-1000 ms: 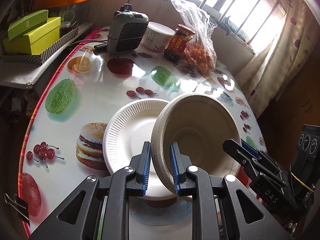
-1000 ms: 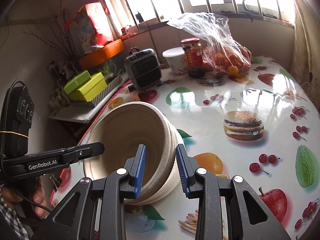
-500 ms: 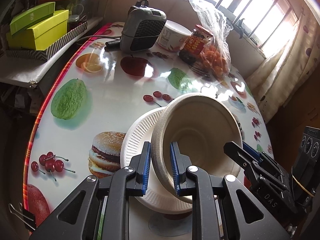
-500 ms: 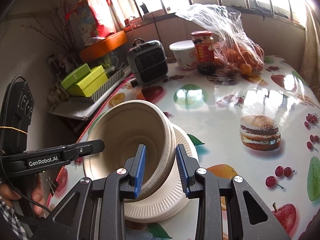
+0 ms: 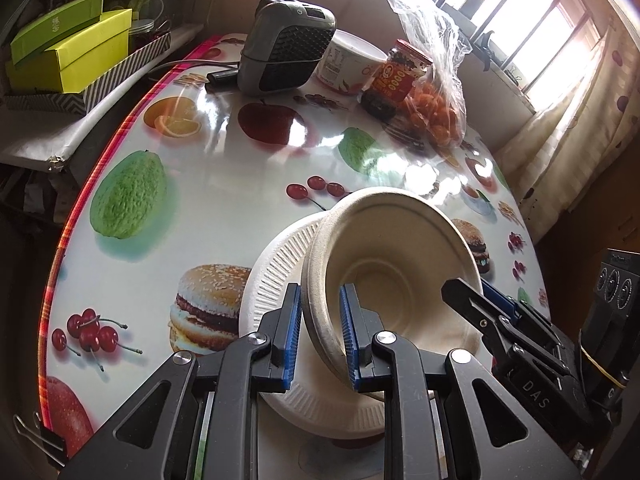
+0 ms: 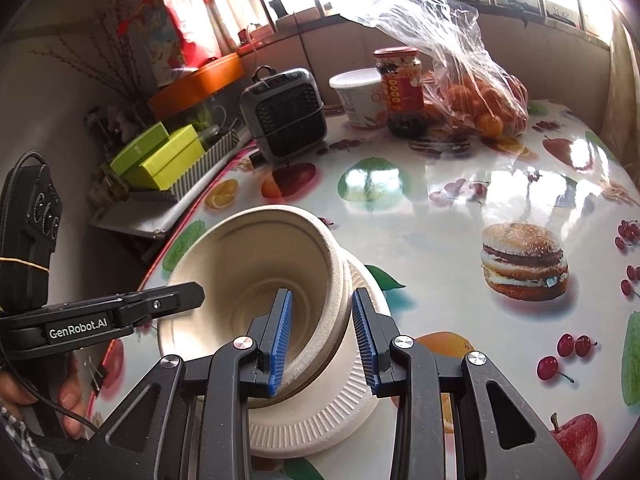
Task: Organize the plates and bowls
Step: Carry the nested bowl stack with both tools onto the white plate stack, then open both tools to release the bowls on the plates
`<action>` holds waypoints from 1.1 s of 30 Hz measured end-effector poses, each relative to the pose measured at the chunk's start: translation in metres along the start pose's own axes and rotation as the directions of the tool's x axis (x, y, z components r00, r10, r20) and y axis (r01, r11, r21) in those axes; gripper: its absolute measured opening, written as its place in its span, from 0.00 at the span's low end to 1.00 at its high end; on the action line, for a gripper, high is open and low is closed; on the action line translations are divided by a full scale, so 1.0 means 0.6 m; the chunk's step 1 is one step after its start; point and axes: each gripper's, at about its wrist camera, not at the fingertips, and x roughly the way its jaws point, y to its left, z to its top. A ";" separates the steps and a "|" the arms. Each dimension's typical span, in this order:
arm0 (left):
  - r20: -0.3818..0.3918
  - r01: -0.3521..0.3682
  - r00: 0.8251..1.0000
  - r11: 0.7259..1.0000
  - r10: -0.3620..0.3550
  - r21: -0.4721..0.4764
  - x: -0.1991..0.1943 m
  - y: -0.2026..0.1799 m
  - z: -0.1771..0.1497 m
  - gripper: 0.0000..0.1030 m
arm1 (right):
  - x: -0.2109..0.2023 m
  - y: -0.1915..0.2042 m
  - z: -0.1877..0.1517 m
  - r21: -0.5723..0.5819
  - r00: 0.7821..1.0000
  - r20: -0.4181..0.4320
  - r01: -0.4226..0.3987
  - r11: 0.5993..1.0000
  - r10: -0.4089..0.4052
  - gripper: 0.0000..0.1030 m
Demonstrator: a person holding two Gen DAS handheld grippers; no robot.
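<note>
A stack of beige paper bowls [image 5: 396, 264] sits on a white ribbed paper plate [image 5: 276, 264] at the near edge of the fruit-print table. My left gripper [image 5: 320, 332] straddles the bowls' near-left rim; its jaws stand slightly apart from the rim. In the right wrist view the bowls [image 6: 256, 264] rest on the plate [image 6: 320, 412], and my right gripper [image 6: 322, 340] straddles their right rim with a visible gap on the outer side. Each gripper shows in the other's view.
At the far side stand a grey fan heater [image 5: 286, 60], a white tub [image 5: 348, 62], a red-lidded jar [image 5: 394, 80] and a plastic bag of oranges [image 5: 436, 116]. Yellow-green boxes [image 5: 68, 52] sit on a shelf to the left. The table's red edge [image 5: 96, 184] curves along the left.
The bowls have come down from a tilted, lifted pose and now rest on the white plate. Both grippers' jaws have widened around the rim.
</note>
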 end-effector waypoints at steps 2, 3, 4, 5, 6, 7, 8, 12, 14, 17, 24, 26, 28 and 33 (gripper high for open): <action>-0.001 0.001 1.000 1.000 -0.001 -0.001 0.002 0.000 0.000 0.19 | 0.001 -0.001 0.000 0.003 1.000 -0.001 0.000 1.000 0.000 0.30; -0.001 0.000 1.000 1.000 0.000 -0.001 0.002 0.000 0.000 0.19 | 0.001 -0.002 0.000 0.005 1.000 -0.001 0.000 1.000 0.000 0.30; 0.000 0.000 1.000 1.000 0.000 -0.003 0.003 0.001 0.001 0.20 | 0.002 -0.002 0.001 0.004 1.000 0.000 0.000 1.000 0.000 0.30; 0.000 0.002 1.000 1.000 -0.002 -0.002 0.003 0.001 0.001 0.19 | 0.002 -0.002 0.001 0.004 1.000 0.000 0.001 1.000 -0.001 0.30; -0.001 -0.001 1.000 1.000 0.001 -0.001 0.003 0.001 0.001 0.19 | 0.002 -0.002 0.001 0.005 1.000 0.000 0.000 1.000 0.000 0.30; -0.002 -0.001 1.000 1.000 0.001 -0.004 0.004 0.001 0.001 0.19 | 0.002 -0.001 0.001 0.004 1.000 -0.001 -0.001 1.000 0.001 0.30; -0.001 -0.001 1.000 1.000 0.001 -0.004 0.005 0.001 0.000 0.19 | 0.002 -0.001 0.001 0.004 1.000 -0.001 0.000 1.000 0.000 0.30; -0.001 -0.005 1.000 1.000 0.005 -0.004 0.004 0.001 0.000 0.20 | 0.002 -0.001 0.001 0.004 1.000 0.001 -0.002 1.000 0.002 0.30; 0.000 -0.005 1.000 1.000 0.005 -0.004 0.003 0.001 0.000 0.20 | 0.002 0.000 0.003 0.002 1.000 0.001 -0.002 1.000 0.002 0.30; -0.002 -0.012 1.000 1.000 0.012 0.001 0.003 0.000 -0.002 0.20 | 0.002 0.001 0.003 0.002 1.000 0.002 -0.002 1.000 0.002 0.30; 0.003 -0.029 1.000 1.000 0.029 0.010 0.001 0.000 -0.003 0.27 | 0.000 0.003 0.003 0.004 1.000 0.004 -0.003 1.000 0.003 0.37; 0.006 -0.029 1.000 1.000 0.029 0.007 0.000 -0.001 -0.003 0.28 | -0.002 0.004 0.004 0.003 1.000 0.006 -0.001 1.000 0.001 0.39; 0.007 -0.030 1.000 1.000 0.030 0.009 -0.002 -0.002 -0.003 0.28 | -0.002 0.004 0.004 0.003 1.000 0.006 0.000 1.000 0.000 0.42; 0.011 -0.034 0.999 0.999 0.034 0.018 -0.005 -0.005 -0.004 0.32 | -0.011 0.003 0.004 0.006 1.000 0.015 0.005 1.000 -0.005 0.43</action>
